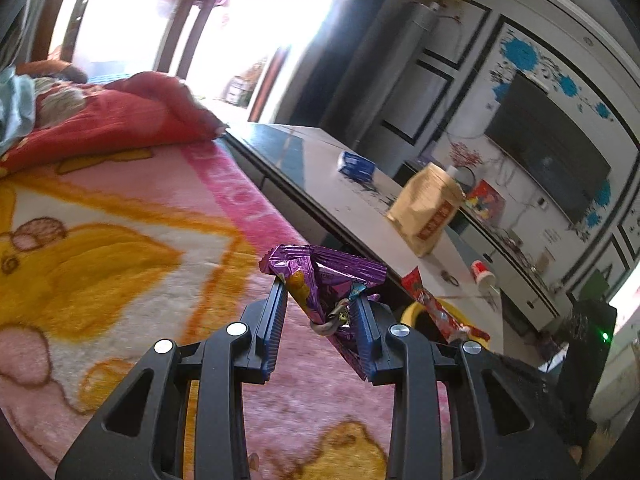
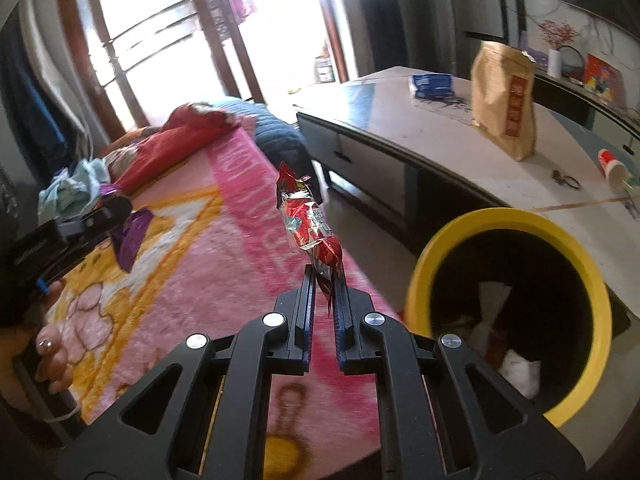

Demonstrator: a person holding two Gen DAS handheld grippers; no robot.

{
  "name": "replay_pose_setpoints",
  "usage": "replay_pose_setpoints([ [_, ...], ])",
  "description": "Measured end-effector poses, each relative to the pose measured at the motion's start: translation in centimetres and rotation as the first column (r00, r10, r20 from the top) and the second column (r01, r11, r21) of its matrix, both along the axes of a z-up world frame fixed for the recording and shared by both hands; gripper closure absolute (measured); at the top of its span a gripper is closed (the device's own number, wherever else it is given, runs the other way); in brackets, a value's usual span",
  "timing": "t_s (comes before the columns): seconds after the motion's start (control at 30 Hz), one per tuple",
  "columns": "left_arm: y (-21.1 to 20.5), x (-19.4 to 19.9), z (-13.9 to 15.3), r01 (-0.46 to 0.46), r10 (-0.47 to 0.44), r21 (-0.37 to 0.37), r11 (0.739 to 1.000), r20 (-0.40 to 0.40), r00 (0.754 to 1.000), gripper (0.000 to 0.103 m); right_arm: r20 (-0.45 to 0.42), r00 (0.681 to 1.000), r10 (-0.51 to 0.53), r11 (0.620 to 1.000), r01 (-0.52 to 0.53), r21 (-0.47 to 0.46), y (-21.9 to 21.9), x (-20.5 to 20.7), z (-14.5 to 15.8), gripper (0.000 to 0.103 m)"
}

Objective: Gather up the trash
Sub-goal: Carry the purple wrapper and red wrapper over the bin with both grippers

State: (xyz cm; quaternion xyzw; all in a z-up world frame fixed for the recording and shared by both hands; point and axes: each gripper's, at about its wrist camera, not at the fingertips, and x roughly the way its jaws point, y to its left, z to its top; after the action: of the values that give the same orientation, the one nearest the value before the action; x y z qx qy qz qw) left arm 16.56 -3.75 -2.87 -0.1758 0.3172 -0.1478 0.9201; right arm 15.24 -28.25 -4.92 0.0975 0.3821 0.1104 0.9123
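Above the pink blanket, each gripper clamps a wrapper: left gripper purple wrapper, right gripper red wrapper. Advise centring over yellow bin before release.

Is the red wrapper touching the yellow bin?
Apart. The right wrist view shows the red wrapper pinched in the right gripper, with pink blanket visible between it and the yellow bin.

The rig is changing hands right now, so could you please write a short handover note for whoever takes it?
Left tongs: shut on the purple wrapper, held above the pink blanket.
Right tongs: shut on the red wrapper, just left of the yellow bin.
Done: both wrappers picked up; the bin already holds some white scraps.
Left: drop both wrappers in the bin, probably red first. A toppled red-and-white cup lies on the table.
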Motion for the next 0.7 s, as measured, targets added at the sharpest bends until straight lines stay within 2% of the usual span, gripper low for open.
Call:
replay_pose_setpoints([
  [0.43,-4.5,-0.3,0.7,0.128,-0.129,0.033,0.991,0.021,0.991,0.073,0.010,0.990,-0.141,0.990,0.141,0.014,-6.3,-0.8,0.7,0.098],
  [0.7,-8.5,-0.3,0.5,0.223,-0.225,0.054,0.973,0.027,0.974,0.073,-0.007,0.977,-0.215,0.977,0.215,0.009,-9.6,-1.5,0.3,0.098],
])
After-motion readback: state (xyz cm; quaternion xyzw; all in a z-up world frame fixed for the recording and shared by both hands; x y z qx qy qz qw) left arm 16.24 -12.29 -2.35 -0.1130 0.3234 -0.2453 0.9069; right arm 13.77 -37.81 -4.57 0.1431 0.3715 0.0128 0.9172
